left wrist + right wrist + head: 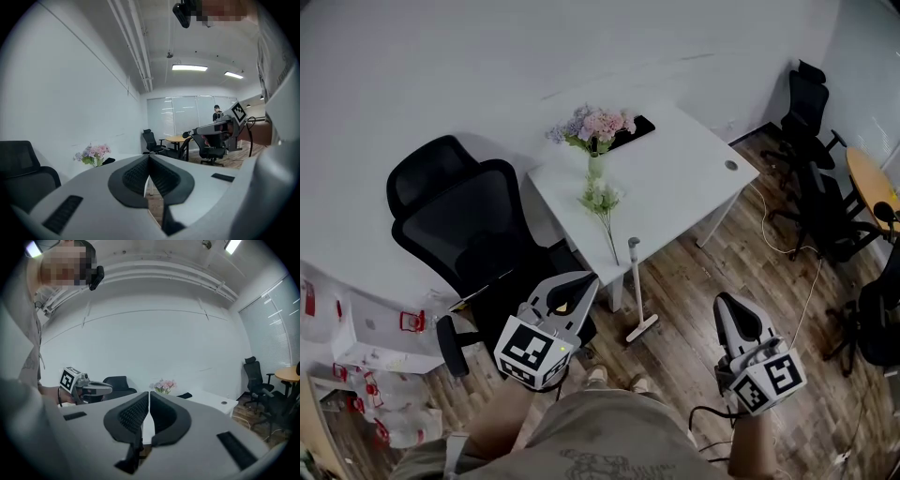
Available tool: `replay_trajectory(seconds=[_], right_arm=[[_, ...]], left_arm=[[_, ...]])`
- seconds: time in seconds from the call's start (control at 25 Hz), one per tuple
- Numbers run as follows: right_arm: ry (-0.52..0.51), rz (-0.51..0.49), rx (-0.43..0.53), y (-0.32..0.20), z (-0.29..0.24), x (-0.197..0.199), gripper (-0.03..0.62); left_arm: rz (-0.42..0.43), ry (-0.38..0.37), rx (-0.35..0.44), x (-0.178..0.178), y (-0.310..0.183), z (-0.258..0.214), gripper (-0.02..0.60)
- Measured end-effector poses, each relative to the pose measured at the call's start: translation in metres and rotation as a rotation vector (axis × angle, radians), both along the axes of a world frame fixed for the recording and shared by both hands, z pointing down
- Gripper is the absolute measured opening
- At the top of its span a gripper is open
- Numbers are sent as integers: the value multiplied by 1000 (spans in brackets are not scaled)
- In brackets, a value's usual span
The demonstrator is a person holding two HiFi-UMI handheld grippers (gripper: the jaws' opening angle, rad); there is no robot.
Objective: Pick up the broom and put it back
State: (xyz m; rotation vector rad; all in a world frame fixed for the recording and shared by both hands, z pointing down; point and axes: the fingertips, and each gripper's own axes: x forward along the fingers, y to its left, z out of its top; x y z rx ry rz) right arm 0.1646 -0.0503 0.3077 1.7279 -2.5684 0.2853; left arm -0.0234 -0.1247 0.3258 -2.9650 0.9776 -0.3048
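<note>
A white broom (pixel 636 291) stands on the wood floor, its handle leaning on the front edge of the white table (pixel 675 178) and its flat head (pixel 642 328) on the boards. My left gripper (pixel 579 281) is held to the left of the broom, shut and empty. My right gripper (pixel 727 305) is to the right of it, also shut with nothing in it. Neither gripper touches the broom. In the left gripper view the pads (pixel 140 173) meet at the tip; in the right gripper view the pads (pixel 133 413) are likewise together.
A vase of pink flowers (pixel 595 127) and a loose flower stem (pixel 602 202) are on the table. A black office chair (pixel 473 230) stands left of the table. More black chairs (pixel 811 169) and a round wooden table (pixel 870 183) are at the right. A cable (pixel 806 281) trails over the floor.
</note>
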Motion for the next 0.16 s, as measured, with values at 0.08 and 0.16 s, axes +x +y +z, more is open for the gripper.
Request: replay_trajectory(seconds=[0.08, 0.16], right_arm=[[-5, 3, 2, 0, 0, -1, 35], [-10, 4, 4, 1, 0, -3, 35]], left_arm=[[2, 1, -4, -1, 1, 1, 17], [3, 4, -7, -2, 2, 1, 17]])
